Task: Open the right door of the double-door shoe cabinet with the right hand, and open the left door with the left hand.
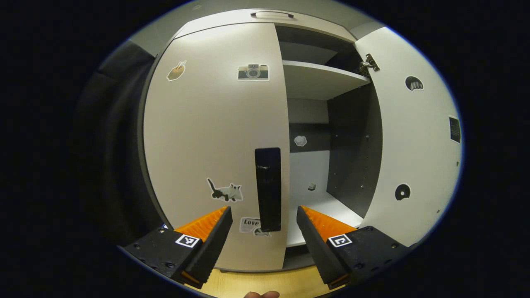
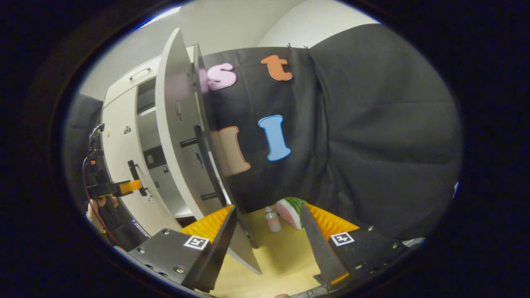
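**Right cabinet door open, left door shut, both grippers released**

In the left gripper view, the left door [image 1: 215, 136] of the shoe cabinet [image 1: 265, 18] is shut and faces the camera. It carries stickers: a food drawing at upper left, a camera [image 1: 253, 72] near the top edge, a cat [image 1: 225, 192] lower down, and a small printed one near the bottom. A dark vertical handle [image 1: 268, 188] stands along the door's right edge. The left gripper [image 1: 264, 215] hangs just in front of that handle with its fingers spread wide, one on each side of the handle's lower end, gripping nothing. I cannot tell whether either finger touches the handle. Right of the door the cabinet interior is exposed, with a pale shelf [image 1: 319, 78] above and a dark side wall. Farther right, the right door [image 1: 414, 136] is swung out on its hinge [image 1: 369, 63], its inner face showing.

In the right gripper view, the left gripper [image 2: 124, 187] shows far to the left, held by a hand [image 2: 99, 205], at the left door's handle. Toward the middle, the right door [image 2: 182, 136] stands wide open, seen nearly edge-on, with its handle [image 2: 205, 165] on the far face. The right gripper [image 2: 269, 225] sits just beside the door's lower edge, fingers apart and empty, with its left finger [image 2: 215, 223] nearest the door. Between the fingers, on the wooden floor [image 2: 281, 256], stand a small bottle [image 2: 272, 220] and a watermelon slice [image 2: 290, 211] against the black cloth wall.
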Demonstrator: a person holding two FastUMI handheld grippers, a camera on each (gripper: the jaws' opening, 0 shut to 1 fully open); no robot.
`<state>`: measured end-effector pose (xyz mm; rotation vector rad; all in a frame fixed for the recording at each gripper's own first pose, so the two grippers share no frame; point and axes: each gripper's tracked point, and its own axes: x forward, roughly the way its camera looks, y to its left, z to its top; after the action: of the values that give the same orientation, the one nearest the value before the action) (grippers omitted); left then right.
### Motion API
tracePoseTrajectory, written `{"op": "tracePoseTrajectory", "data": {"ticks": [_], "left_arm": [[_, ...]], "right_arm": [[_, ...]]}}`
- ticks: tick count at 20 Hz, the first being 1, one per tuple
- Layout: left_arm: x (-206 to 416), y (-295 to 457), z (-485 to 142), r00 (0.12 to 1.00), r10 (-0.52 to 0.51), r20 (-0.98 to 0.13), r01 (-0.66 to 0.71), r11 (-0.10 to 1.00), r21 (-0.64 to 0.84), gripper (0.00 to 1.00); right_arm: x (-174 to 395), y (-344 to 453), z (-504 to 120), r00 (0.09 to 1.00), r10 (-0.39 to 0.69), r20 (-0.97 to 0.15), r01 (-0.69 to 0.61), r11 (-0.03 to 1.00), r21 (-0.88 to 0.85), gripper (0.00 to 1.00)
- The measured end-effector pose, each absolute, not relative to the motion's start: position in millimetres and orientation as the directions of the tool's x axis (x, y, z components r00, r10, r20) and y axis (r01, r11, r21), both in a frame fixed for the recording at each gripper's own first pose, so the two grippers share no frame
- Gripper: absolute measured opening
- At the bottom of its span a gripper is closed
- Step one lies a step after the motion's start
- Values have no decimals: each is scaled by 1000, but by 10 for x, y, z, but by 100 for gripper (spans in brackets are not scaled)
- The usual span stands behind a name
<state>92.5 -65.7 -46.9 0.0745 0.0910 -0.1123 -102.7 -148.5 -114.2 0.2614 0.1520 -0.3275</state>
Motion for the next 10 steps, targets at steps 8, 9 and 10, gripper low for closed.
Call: {"op": "tracePoseTrajectory", "data": {"ticks": [8, 9, 10], "left_arm": [[1289, -748, -355, 996, -77, -48, 82, 991, 105, 96], [1316, -753, -348, 997, -67, -38, 72, 990, 123, 96], [1327, -741, -366, 998, -51, -41, 57, 989, 140, 98]], "right_arm": [[-1434, -1740, -1453, 867, -431, -251, 494, 809, 318, 91], [-1456, -1760, -1497, 859, -442, -258, 508, 797, 328, 91], [-1493, -1772, -1532, 853, -449, -267, 519, 787, 334, 91]]}}
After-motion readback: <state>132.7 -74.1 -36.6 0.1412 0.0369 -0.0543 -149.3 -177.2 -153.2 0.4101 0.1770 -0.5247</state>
